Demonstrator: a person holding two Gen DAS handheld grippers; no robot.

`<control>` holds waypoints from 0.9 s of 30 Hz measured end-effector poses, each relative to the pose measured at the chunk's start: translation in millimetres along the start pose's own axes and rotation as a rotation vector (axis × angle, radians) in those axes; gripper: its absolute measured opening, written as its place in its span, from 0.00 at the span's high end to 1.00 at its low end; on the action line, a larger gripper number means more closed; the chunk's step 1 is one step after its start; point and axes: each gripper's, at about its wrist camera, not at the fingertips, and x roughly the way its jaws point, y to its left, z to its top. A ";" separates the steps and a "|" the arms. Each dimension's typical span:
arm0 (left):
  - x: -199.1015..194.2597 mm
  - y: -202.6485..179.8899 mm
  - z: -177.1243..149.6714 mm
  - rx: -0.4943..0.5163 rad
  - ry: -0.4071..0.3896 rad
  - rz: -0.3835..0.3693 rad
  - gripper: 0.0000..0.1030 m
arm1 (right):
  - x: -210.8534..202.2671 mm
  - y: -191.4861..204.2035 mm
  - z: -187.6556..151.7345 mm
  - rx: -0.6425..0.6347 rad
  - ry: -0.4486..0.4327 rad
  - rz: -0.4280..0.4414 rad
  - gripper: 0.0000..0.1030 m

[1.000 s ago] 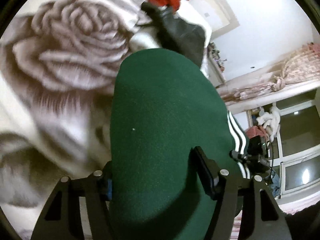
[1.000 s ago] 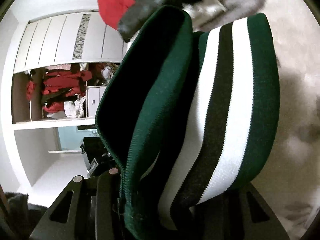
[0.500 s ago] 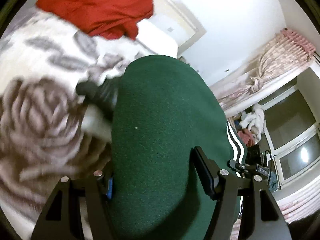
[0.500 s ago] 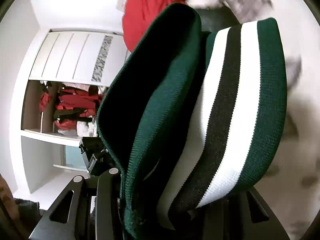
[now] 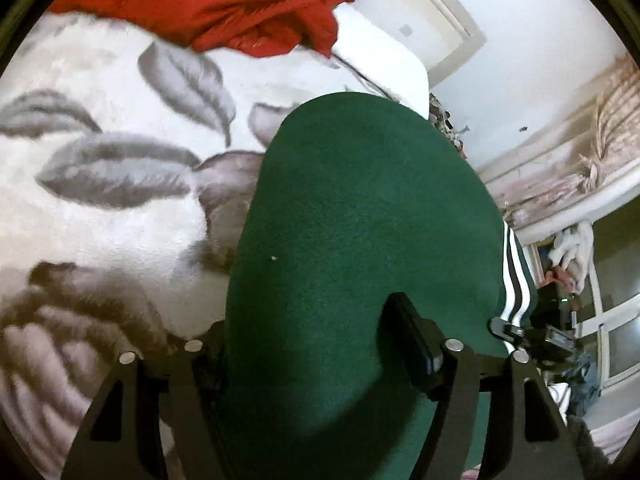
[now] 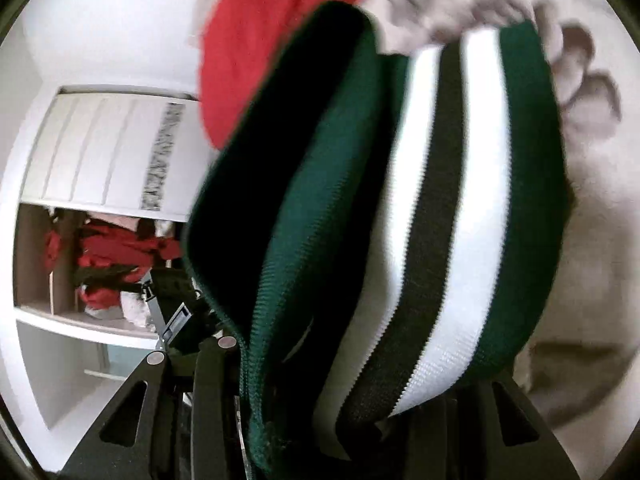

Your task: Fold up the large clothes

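Your left tongs [image 5: 316, 360] have a thick fold of the green garment [image 5: 360, 216] between their two arms; the jaws have just been opening a little, yet the cloth fills the gap from one side to the other and the right pad [image 5: 412, 344] presses into it, so they are clamped on the garment. Your right tongs [image 6: 336, 412] are also closed on the same garment [image 6: 304, 208], here at its ribbed hem with the white and black stripes [image 6: 448, 216], which bulges up between the arms and hides most of the right arm. In both views the garment stands up out of the tongs and fills the middle of the picture, so it is lifted above the bed and hangs between your two hands. In the left view the stripes [image 5: 514, 284] show at the right edge of the green cloth. Under and behind the garment lies a white fluffy blanket [image 5: 120, 208] with grey leaves and roses printed on it. At the far end of the blanket a red garment [image 5: 224, 4] lies in a heap, and in the right view it [image 6: 248, 52] shows just behind the green fold. Further out, the left view shows a white wall and a pink curtain [image 5: 580, 168] beside a window [image 5: 620, 340]. The right view shows an open white wardrobe [image 6: 100, 152] with red clothes [image 6: 116, 248] on a shelf. The right view is blurred.
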 end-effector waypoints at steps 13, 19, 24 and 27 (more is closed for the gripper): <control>-23.3 -38.6 1.2 0.070 0.002 0.156 0.22 | 16.3 35.6 36.3 0.016 0.033 -0.227 0.33; -69.1 -86.5 -34.6 0.229 -0.112 0.437 0.08 | -31.0 98.9 -5.6 -0.066 -0.085 -0.636 0.13; -109.6 -122.8 -83.1 0.285 -0.190 0.559 0.08 | -28.1 147.1 -91.8 -0.208 -0.220 -1.030 0.09; -135.3 -145.8 -110.6 0.307 -0.204 0.575 0.08 | -28.3 171.3 -128.3 -0.245 -0.246 -1.097 0.09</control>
